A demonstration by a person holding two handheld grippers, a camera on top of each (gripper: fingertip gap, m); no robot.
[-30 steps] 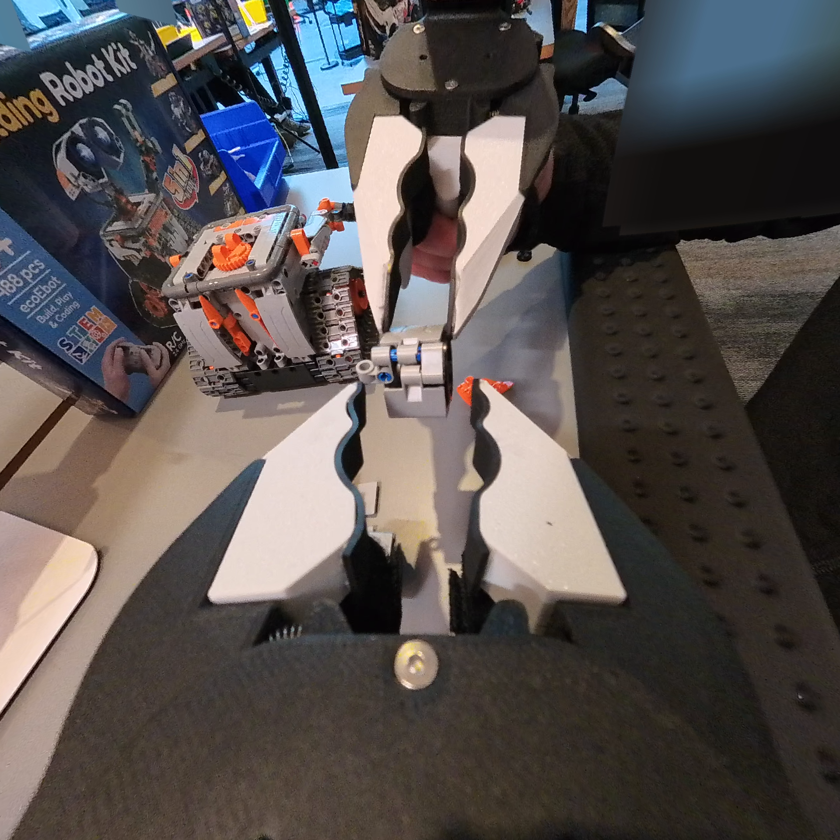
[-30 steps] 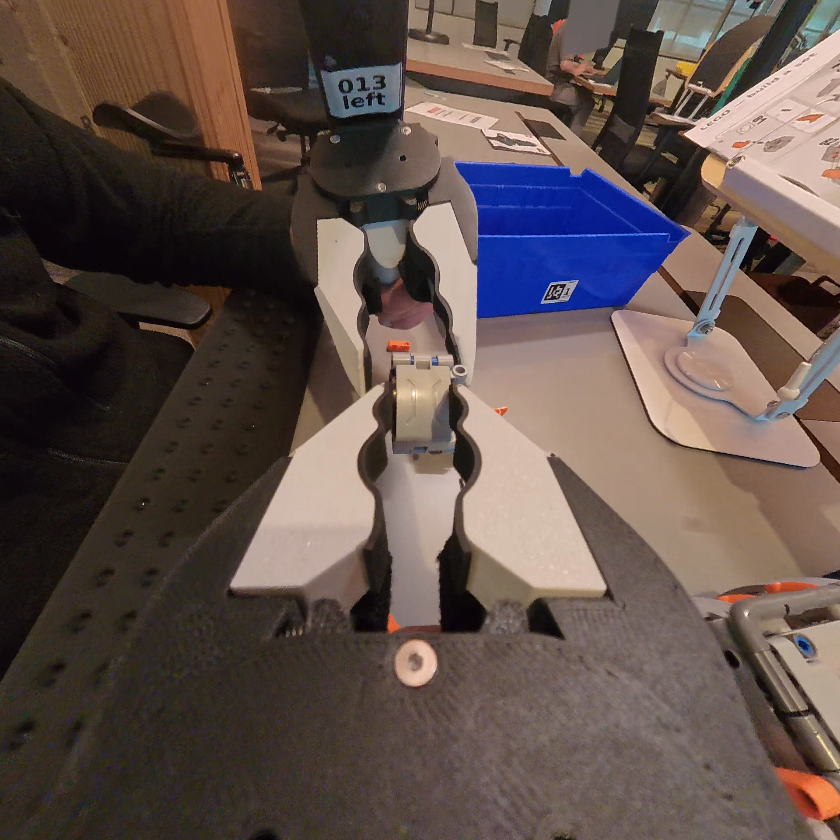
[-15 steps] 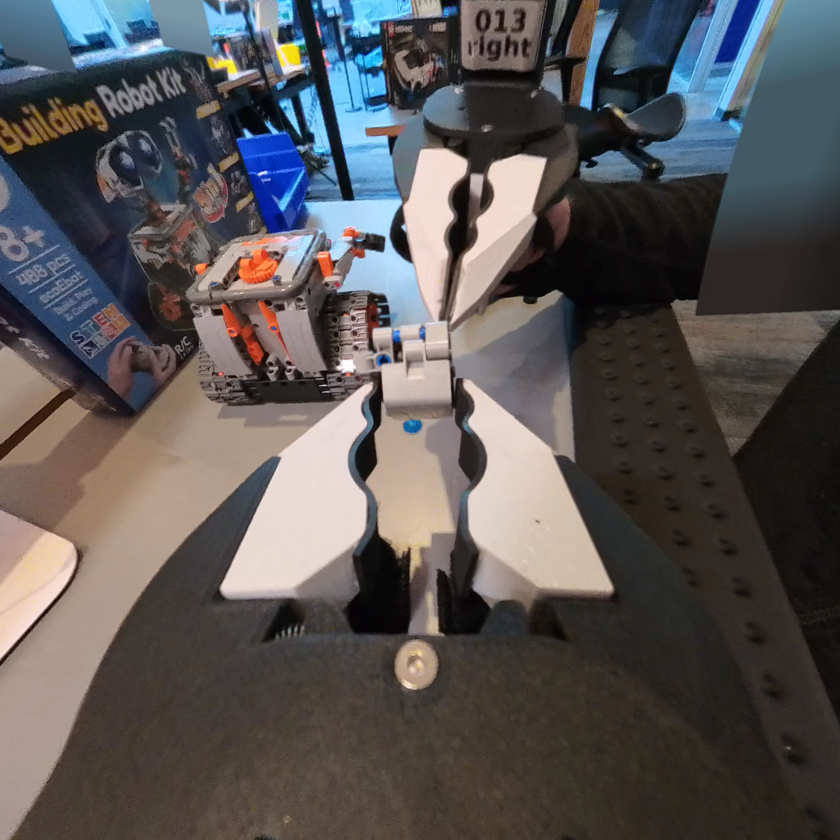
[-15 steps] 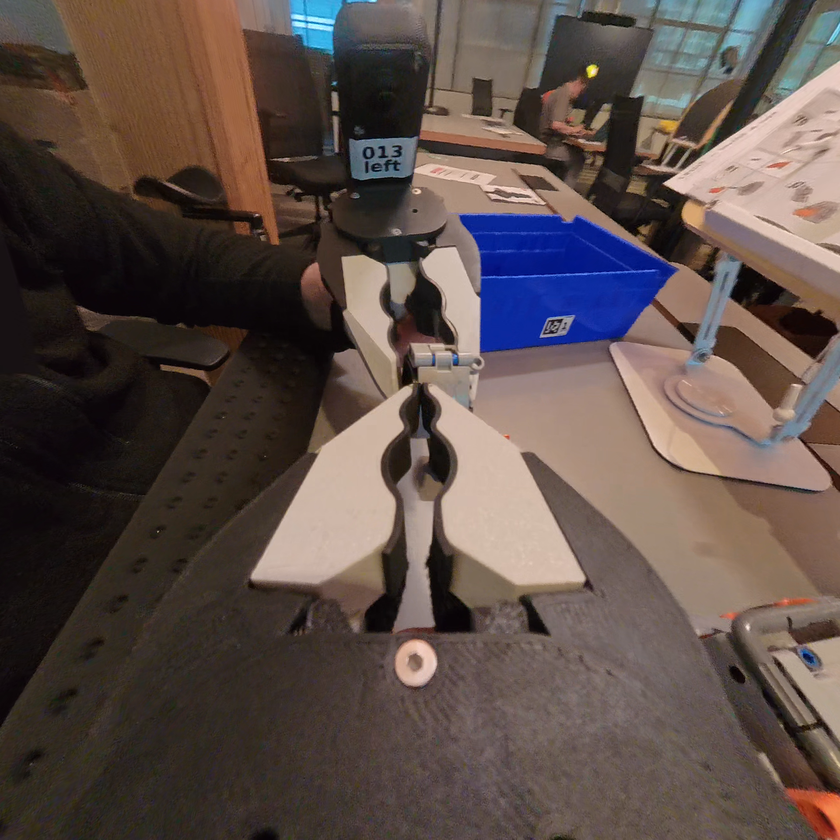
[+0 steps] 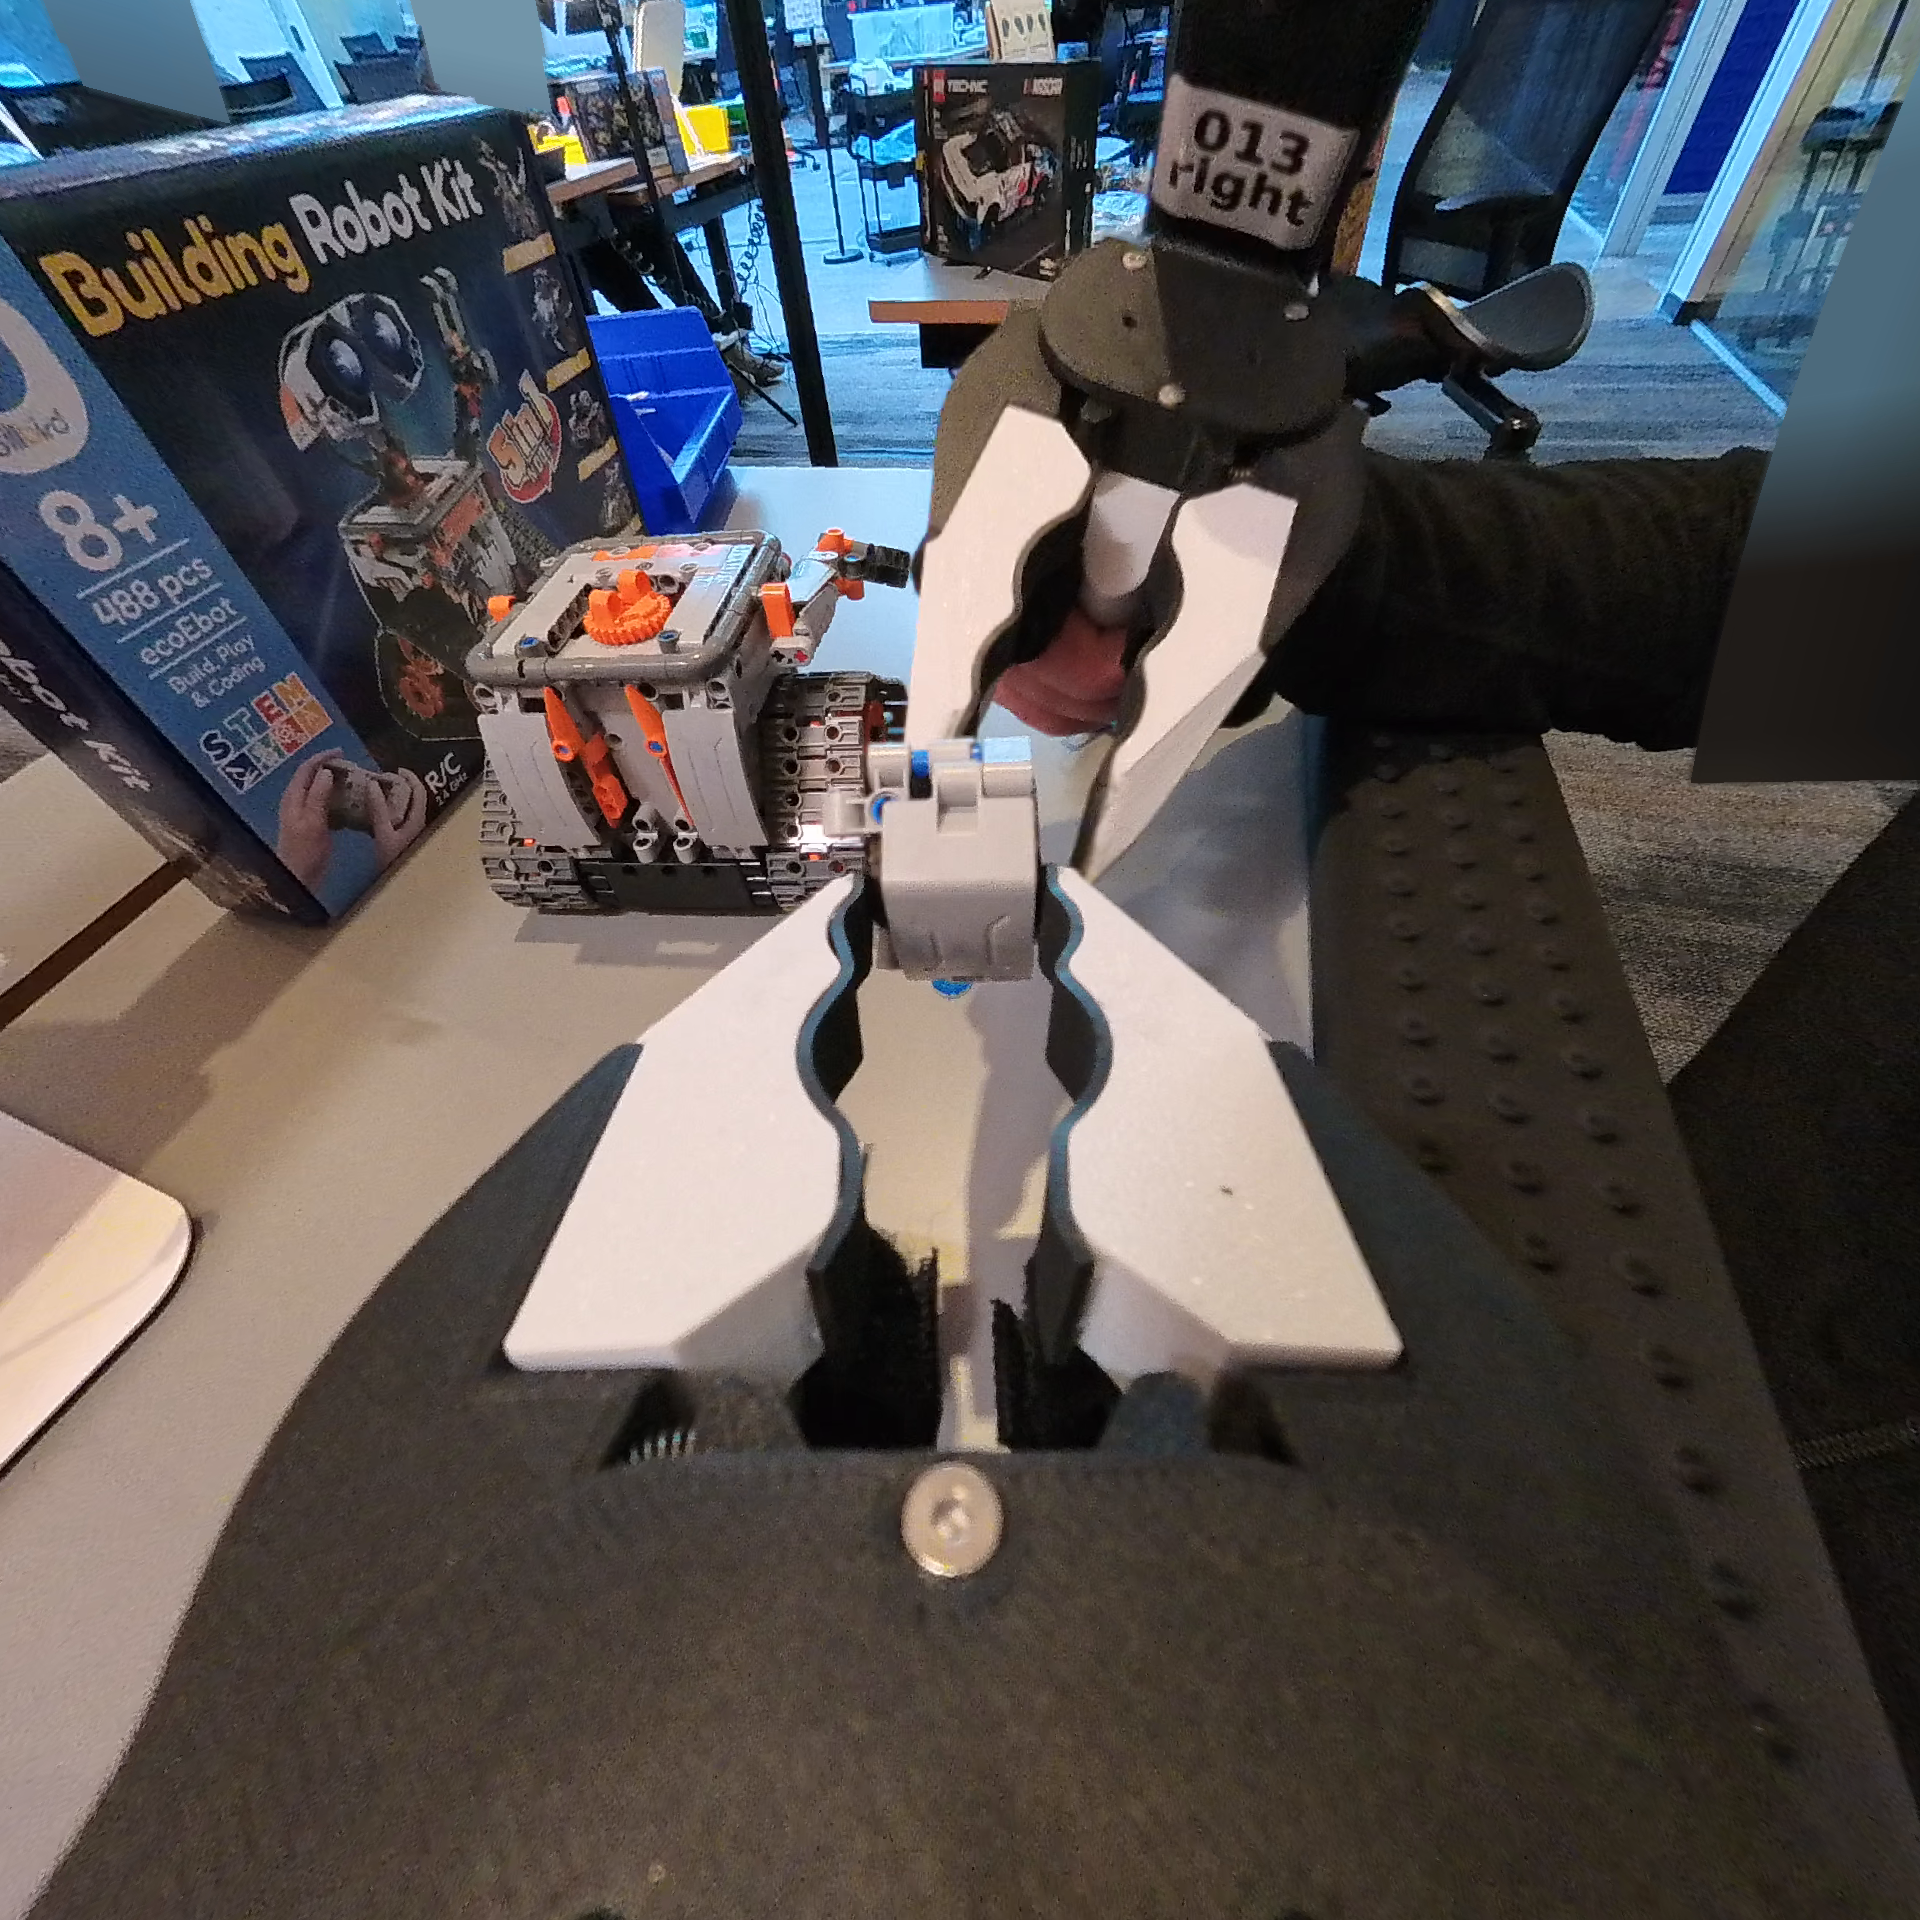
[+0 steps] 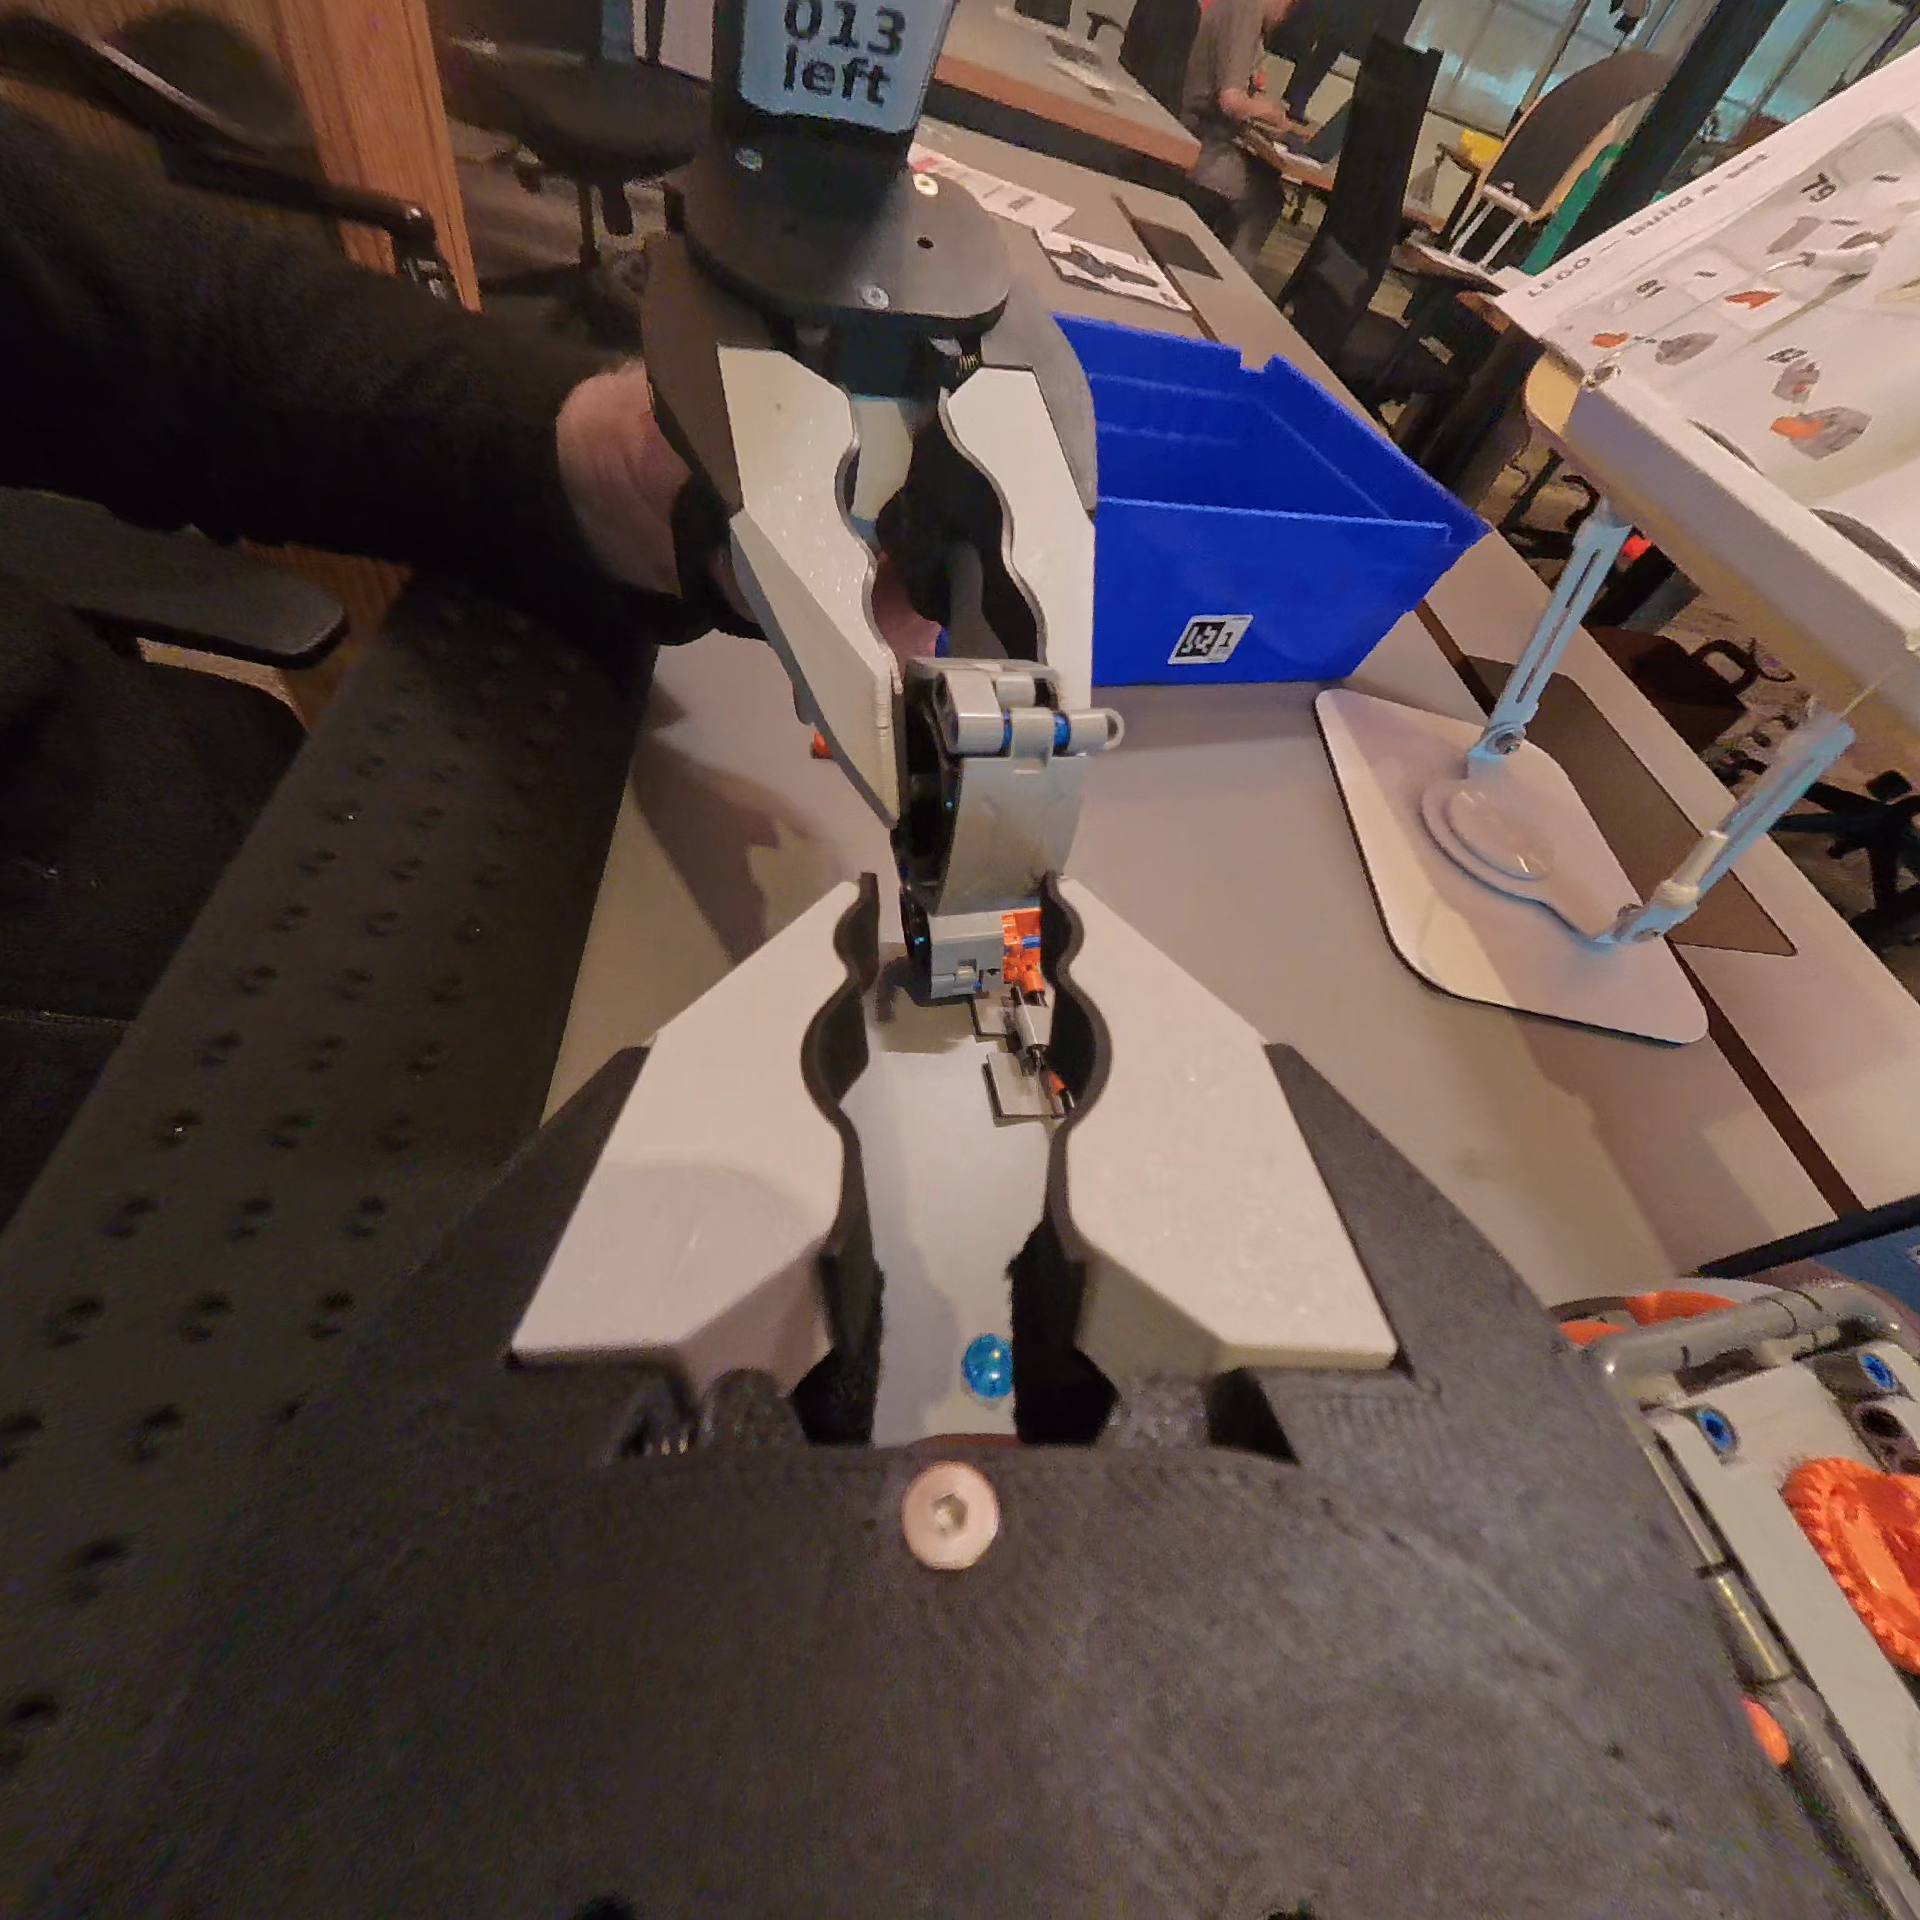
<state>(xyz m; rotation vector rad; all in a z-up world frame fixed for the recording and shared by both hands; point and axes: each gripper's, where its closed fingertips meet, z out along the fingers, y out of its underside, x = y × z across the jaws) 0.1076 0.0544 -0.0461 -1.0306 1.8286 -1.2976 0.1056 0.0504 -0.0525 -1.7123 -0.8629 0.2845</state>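
A grey brick-built piece (image 5: 956, 883) with blue pins and a hinged top is clamped between the tips of my left gripper (image 5: 954, 899), a little above the grey table (image 5: 416, 1039). My right gripper (image 5: 1008, 805) faces it from the far side, open, with its fingers astride the top of the piece. In the right wrist view the same piece (image 6: 997, 810) hangs from the left gripper (image 6: 977, 748), and its lower end sits between the spread tips of my right gripper (image 6: 956, 894). I cannot tell whether those tips touch it.
A grey and orange tracked brick robot (image 5: 665, 727) stands left of the grippers, before a kit box (image 5: 260, 468). A blue bin (image 6: 1247, 520) and a white booklet stand (image 6: 1507, 883) are on the table. Small orange and grey parts (image 6: 1018, 966) and a blue pin (image 6: 985, 1366) lie loose. A black studded mat (image 5: 1455, 1039) borders the table. Less than 4 cm separates the two grippers' tips.
A second ago the right gripper held the piece and the left was open. The left then shut on it, the right let go and shut empty, and has now opened around it.
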